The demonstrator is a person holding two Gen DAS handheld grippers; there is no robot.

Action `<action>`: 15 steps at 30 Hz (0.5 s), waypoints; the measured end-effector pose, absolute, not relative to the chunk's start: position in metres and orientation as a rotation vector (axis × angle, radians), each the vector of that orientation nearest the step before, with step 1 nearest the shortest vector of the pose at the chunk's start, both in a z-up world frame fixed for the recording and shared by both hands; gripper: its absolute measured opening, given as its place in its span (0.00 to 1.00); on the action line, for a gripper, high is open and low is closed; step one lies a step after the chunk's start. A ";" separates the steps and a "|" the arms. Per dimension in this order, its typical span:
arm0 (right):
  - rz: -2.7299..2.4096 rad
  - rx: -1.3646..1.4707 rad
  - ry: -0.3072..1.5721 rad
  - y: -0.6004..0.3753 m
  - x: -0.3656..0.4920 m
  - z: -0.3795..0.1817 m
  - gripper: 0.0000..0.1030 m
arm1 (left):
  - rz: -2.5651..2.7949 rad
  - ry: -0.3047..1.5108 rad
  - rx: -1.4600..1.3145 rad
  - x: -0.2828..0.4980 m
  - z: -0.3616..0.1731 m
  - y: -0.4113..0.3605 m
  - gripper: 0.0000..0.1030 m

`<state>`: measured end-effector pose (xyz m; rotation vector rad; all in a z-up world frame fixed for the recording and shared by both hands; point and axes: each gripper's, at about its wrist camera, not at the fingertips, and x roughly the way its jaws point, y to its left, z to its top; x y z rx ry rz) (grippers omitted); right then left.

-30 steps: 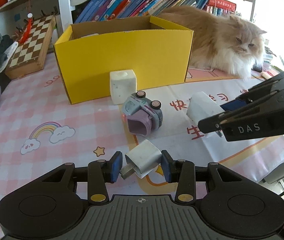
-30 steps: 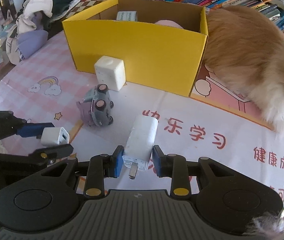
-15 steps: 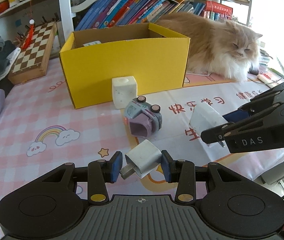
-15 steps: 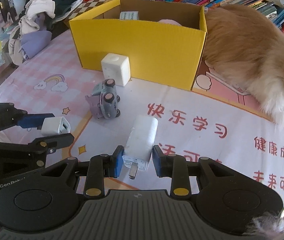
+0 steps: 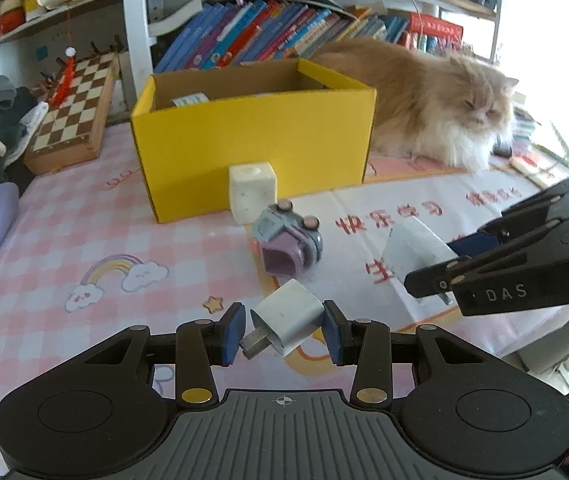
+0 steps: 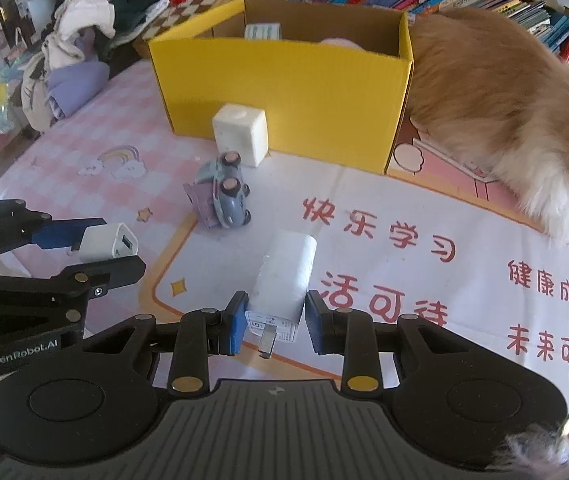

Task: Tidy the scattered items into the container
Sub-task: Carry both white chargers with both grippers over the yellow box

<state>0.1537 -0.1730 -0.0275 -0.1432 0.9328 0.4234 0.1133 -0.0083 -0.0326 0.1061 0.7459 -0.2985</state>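
Note:
My left gripper (image 5: pixel 282 332) is shut on a small white plug cube (image 5: pixel 288 320), held above the pink checked mat. In the right wrist view, my right gripper (image 6: pixel 276 322) is shut on a taller white charger (image 6: pixel 286 276), prongs toward the camera. Each gripper also shows in the other's view: the right gripper (image 5: pixel 432 264) with its charger (image 5: pixel 410 252), and the left gripper (image 6: pixel 118 245) with its cube (image 6: pixel 106 242). The open yellow box (image 5: pixel 252 140) stands ahead. A white block (image 5: pixel 251 192) and a tipped purple-grey toy car (image 5: pixel 288 246) lie in front of it.
A fluffy orange cat (image 5: pixel 436 108) lies right of the box, touching its side. A chessboard (image 5: pixel 74 112) and a pile of clothes (image 6: pixel 80 44) sit at the left, with bookshelves behind. The mat's edge drops off at the near right (image 5: pixel 544 344). A small carton (image 6: pixel 262 31) lies inside the box.
My left gripper has risen a little and drawn back with the small plug cube, so the box looks farther off. The right gripper shifted only slightly. Both grips are unchanged.

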 end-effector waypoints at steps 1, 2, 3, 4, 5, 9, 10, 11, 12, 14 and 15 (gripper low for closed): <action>0.425 -0.139 0.927 -0.173 0.153 -0.025 0.28 | -0.297 0.738 0.102 0.113 -0.030 -0.007 0.38; 0.426 -0.134 0.923 -0.174 0.153 -0.023 0.28 | -0.296 0.729 0.098 0.113 -0.026 -0.006 0.38; 0.427 -0.128 0.920 -0.175 0.152 -0.021 0.28 | -0.295 0.721 0.094 0.114 -0.023 -0.005 0.38; 0.428 -0.121 0.920 -0.175 0.152 -0.019 0.28 | -0.296 0.713 0.090 0.114 -0.020 -0.005 0.38; 0.429 -0.115 0.919 -0.176 0.152 -0.018 0.28 | -0.296 0.706 0.087 0.114 -0.018 -0.004 0.38; 0.435 -0.104 0.916 -0.178 0.153 -0.013 0.28 | -0.301 0.691 0.076 0.115 -0.010 -0.001 0.38; 0.437 -0.102 0.915 -0.178 0.153 -0.011 0.28 | -0.302 0.688 0.075 0.116 -0.008 -0.001 0.38; 0.441 -0.103 0.911 -0.178 0.153 -0.009 0.28 | -0.303 0.684 0.073 0.117 -0.006 0.000 0.38; 0.444 -0.104 0.908 -0.178 0.154 -0.007 0.28 | -0.304 0.679 0.072 0.118 -0.003 0.000 0.38; 0.451 -0.106 0.901 -0.179 0.155 -0.002 0.28 | -0.306 0.669 0.069 0.119 0.001 0.002 0.38; 0.456 -0.105 0.899 -0.179 0.156 0.001 0.28 | -0.308 0.664 0.067 0.120 0.003 0.002 0.38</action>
